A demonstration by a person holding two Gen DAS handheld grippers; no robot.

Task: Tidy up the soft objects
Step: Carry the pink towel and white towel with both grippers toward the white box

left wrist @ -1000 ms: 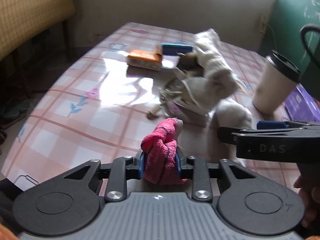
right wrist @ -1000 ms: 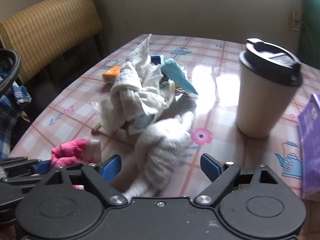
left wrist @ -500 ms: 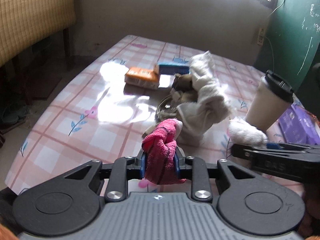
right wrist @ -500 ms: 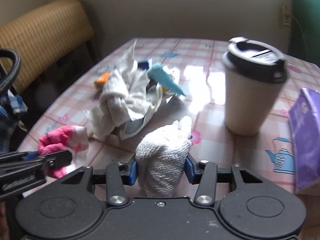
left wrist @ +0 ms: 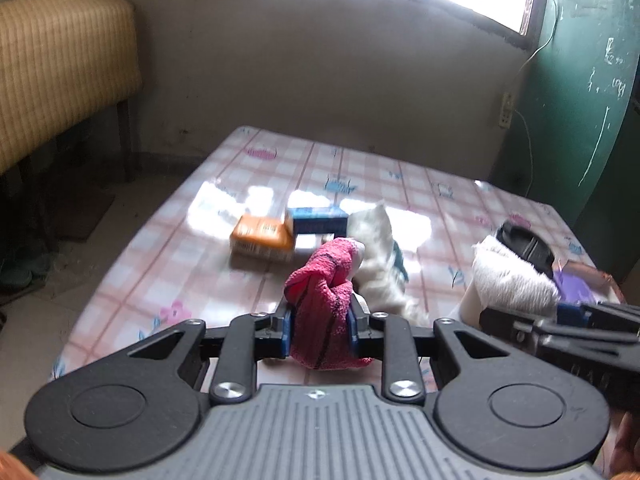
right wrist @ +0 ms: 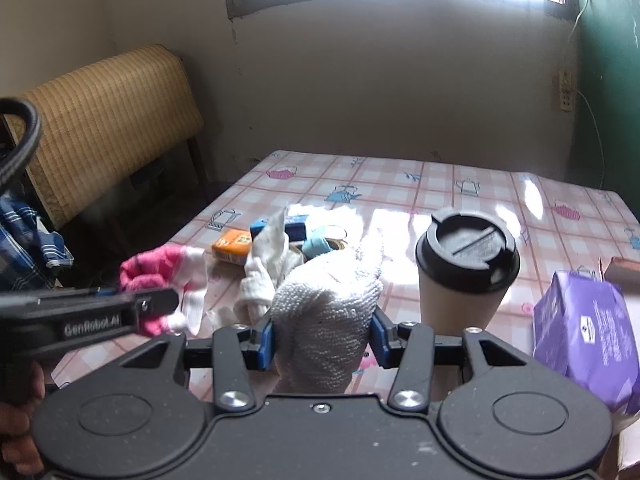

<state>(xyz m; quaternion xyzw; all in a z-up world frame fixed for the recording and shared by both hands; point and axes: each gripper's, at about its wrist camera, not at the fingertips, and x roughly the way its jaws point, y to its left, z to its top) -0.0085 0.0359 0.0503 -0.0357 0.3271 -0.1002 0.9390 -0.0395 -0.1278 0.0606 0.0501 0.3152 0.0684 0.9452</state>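
Observation:
My left gripper [left wrist: 319, 330] is shut on a pink sock [left wrist: 324, 304] and holds it above the near end of the table. It also shows in the right wrist view [right wrist: 160, 276], at the left. My right gripper [right wrist: 323, 340] is shut on a white fluffy cloth [right wrist: 328, 316], lifted off the table; the cloth shows in the left wrist view [left wrist: 508, 284] at the right. A pile of white cloth [right wrist: 266, 272] with a light blue piece [right wrist: 316, 245] lies on the table [right wrist: 440, 184] in the middle.
A paper cup with a black lid [right wrist: 466, 272] stands right of the pile. A purple pack [right wrist: 588, 340] lies at the right edge. An orange box [left wrist: 262, 236] and a blue box [left wrist: 318, 219] lie beyond the pile. A wicker bench [right wrist: 108, 120] stands left of the table.
My right gripper closed on the white fluffy cloth and lifted it. Both grippers rose and pulled back from the table with their cloths.

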